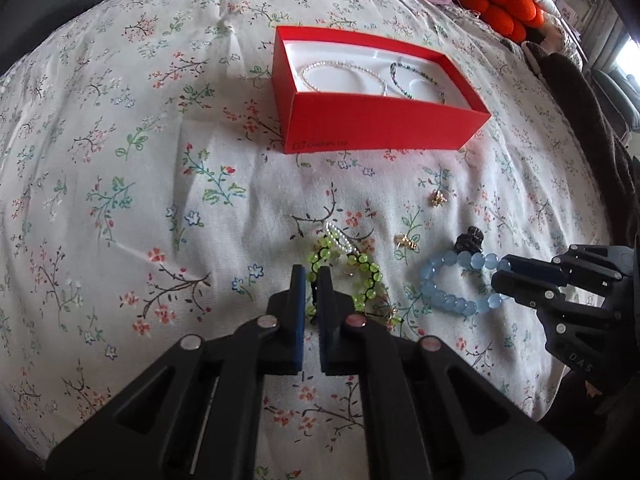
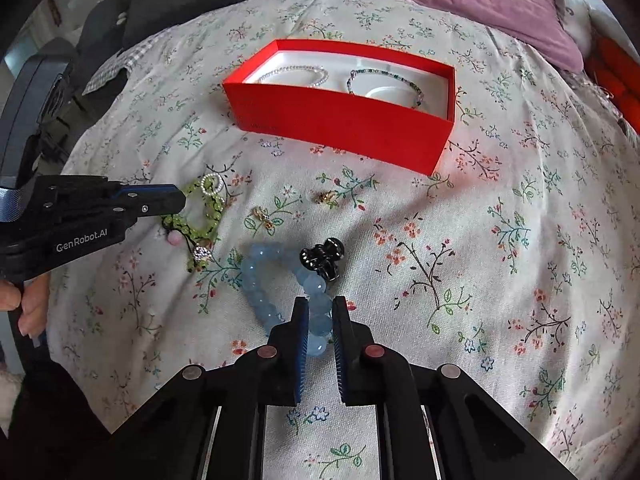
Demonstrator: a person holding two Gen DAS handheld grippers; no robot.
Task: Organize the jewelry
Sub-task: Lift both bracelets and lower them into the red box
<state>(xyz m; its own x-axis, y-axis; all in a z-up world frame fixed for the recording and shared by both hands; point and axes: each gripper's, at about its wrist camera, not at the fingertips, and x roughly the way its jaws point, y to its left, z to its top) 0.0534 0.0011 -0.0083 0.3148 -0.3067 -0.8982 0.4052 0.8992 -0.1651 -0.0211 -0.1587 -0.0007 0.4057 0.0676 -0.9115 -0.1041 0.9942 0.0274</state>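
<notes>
Blue bead bracelet (image 2: 280,292) sits pinched in the right hand-held gripper (image 2: 320,306); left hand-held gripper (image 1: 311,276) clamps the green bracelet (image 1: 356,276); red box (image 2: 340,120) lies ahead, upper centre.

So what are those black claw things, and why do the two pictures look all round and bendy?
Those claws are grabbers. A person holds one in each hand, and each carries a small wide-eyed camera looking along its two fingers, which bends the picture. One picture is from the left grabber's camera, the other from the right's, so each grabber shows up at the side of the other's picture.

Everything lies on a flowery bedspread. The red box already holds a white bead strand and a dark bead strand. In front lie two small gold pieces, a black hair clip, a green bead bracelet and a blue bead bracelet.

The left gripper is pinched on the green bracelet. The right gripper is pinched on the blue one.
</notes>
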